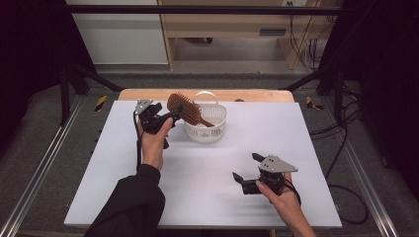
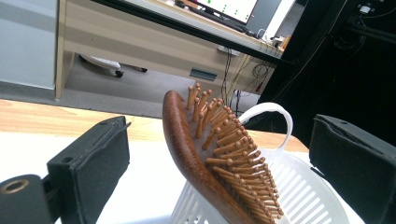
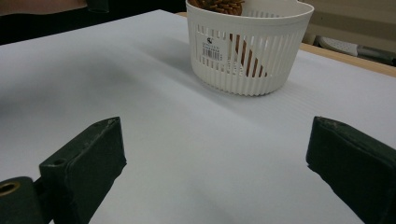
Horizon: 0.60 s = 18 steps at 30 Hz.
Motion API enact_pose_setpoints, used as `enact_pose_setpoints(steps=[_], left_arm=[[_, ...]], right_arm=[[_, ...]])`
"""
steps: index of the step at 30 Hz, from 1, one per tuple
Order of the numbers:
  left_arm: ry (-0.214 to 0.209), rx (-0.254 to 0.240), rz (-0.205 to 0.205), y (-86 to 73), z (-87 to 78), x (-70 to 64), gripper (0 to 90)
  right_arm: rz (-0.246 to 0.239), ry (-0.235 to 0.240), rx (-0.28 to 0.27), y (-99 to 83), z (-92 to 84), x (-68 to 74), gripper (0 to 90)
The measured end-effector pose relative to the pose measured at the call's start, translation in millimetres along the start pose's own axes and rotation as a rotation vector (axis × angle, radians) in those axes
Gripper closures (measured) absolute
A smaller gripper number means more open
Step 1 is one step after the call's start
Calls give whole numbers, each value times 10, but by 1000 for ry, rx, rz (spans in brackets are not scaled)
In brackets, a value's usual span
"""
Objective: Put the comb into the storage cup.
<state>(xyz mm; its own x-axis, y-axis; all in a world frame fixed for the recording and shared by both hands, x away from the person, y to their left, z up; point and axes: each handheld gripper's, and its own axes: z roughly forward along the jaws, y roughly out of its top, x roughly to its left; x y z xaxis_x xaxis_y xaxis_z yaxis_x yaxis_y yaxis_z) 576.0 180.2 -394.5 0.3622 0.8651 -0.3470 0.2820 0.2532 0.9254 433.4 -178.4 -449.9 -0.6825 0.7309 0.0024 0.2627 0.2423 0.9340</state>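
Holding my left gripper (image 1: 167, 118) wide open and empty, I have the brush (image 1: 184, 108) just ahead between its jaws, handle down in the basket (image 1: 217, 129), head leaning out over the rim. My right gripper (image 1: 247, 173) hangs open too, well back over bare tabletop (image 1: 123, 163).

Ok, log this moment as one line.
hairbrush: handle down in basket | left gripper: open around brush head | right gripper: open, over table
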Motion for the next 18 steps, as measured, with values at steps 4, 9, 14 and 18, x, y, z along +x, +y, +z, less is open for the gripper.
enact_pose_setpoints(steps=[4,9,14,18], left_arm=[[8,-11,13,-5,-84,11,51],[23,-3,37,-42,-201,28,50],[27,8,66,-7,-307,44,50],[27,9,105,21,-398,34,46]], right_arm=[[-14,3,5,6,14,18,48],[-25,0,7,20,14,55,48],[-25,-10,11,17,18,50,48],[-20,-12,7,26,15,47,48]])
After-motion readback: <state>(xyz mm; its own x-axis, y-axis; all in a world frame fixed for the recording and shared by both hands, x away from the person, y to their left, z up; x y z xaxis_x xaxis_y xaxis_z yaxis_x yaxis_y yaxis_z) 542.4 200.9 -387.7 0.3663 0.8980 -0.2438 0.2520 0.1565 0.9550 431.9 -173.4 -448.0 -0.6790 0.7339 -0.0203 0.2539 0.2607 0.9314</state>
